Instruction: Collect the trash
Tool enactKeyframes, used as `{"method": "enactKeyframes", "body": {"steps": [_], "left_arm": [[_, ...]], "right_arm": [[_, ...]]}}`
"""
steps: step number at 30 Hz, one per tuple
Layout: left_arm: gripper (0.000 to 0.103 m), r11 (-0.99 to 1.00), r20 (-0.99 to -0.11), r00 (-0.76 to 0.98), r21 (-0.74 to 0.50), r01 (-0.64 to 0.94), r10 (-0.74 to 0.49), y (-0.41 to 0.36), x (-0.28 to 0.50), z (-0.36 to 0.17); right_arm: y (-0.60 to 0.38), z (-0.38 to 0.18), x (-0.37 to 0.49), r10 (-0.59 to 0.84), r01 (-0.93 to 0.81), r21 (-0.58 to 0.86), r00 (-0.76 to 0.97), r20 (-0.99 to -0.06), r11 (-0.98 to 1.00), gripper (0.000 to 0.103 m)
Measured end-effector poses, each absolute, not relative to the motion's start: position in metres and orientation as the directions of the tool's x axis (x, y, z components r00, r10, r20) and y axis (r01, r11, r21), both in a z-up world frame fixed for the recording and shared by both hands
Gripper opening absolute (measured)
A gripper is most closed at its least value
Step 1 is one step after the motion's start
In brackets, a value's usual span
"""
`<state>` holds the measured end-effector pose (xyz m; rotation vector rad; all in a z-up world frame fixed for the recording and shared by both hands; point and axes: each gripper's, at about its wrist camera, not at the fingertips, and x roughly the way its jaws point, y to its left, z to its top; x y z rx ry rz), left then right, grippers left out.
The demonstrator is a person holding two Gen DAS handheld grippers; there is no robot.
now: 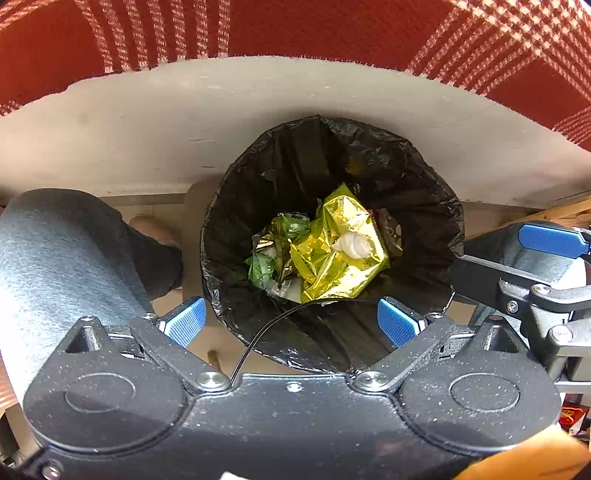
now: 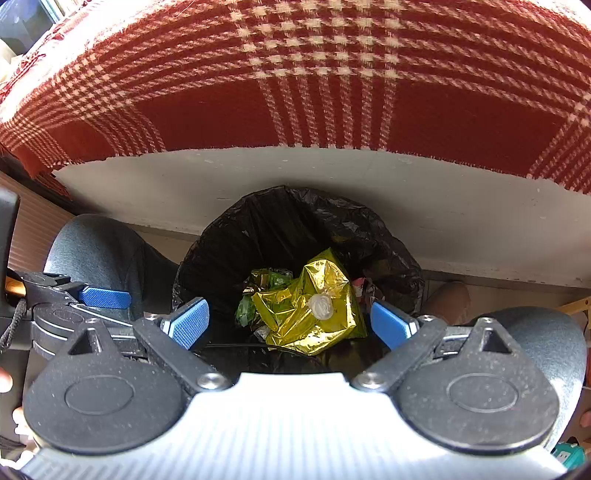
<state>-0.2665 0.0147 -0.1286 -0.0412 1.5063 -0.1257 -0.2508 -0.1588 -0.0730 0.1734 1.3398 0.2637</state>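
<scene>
A bin lined with a black bag (image 1: 258,177) (image 2: 221,254) stands on the floor below both grippers. Inside lie a crumpled gold foil wrapper (image 1: 332,254) (image 2: 314,314), a white crumpled tissue (image 1: 352,244) (image 2: 320,306) on top of it, and green wrapper scraps (image 1: 264,262) (image 2: 245,310). My left gripper (image 1: 291,321) hangs open over the bin's near rim, nothing between its blue pads. My right gripper (image 2: 290,325) is also open and empty above the bin. In the left wrist view the right gripper's blue pad (image 1: 550,240) shows at the right edge; in the right wrist view the left gripper's pad (image 2: 105,297) shows at the left.
A grey-white table edge (image 1: 184,122) (image 2: 406,206) with a red plaid cloth (image 1: 314,26) (image 2: 295,92) overhangs the bin's far side. A person's grey-clad knees (image 1: 62,251) (image 2: 546,343) flank the bin, with a foot (image 2: 450,299) on the floor.
</scene>
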Motion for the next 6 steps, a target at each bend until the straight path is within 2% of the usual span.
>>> {"method": "enactKeyframes", "body": {"steps": [6], "left_arm": [[0.099, 0.994, -0.993, 0.088, -0.075, 0.081, -0.082, 0.0098, -0.266, -0.1241]], "right_arm": [[-0.1595, -0.0716, -0.2509, 0.289, -0.085, 0.277, 0.209, -0.934, 0.957, 0.1]]}}
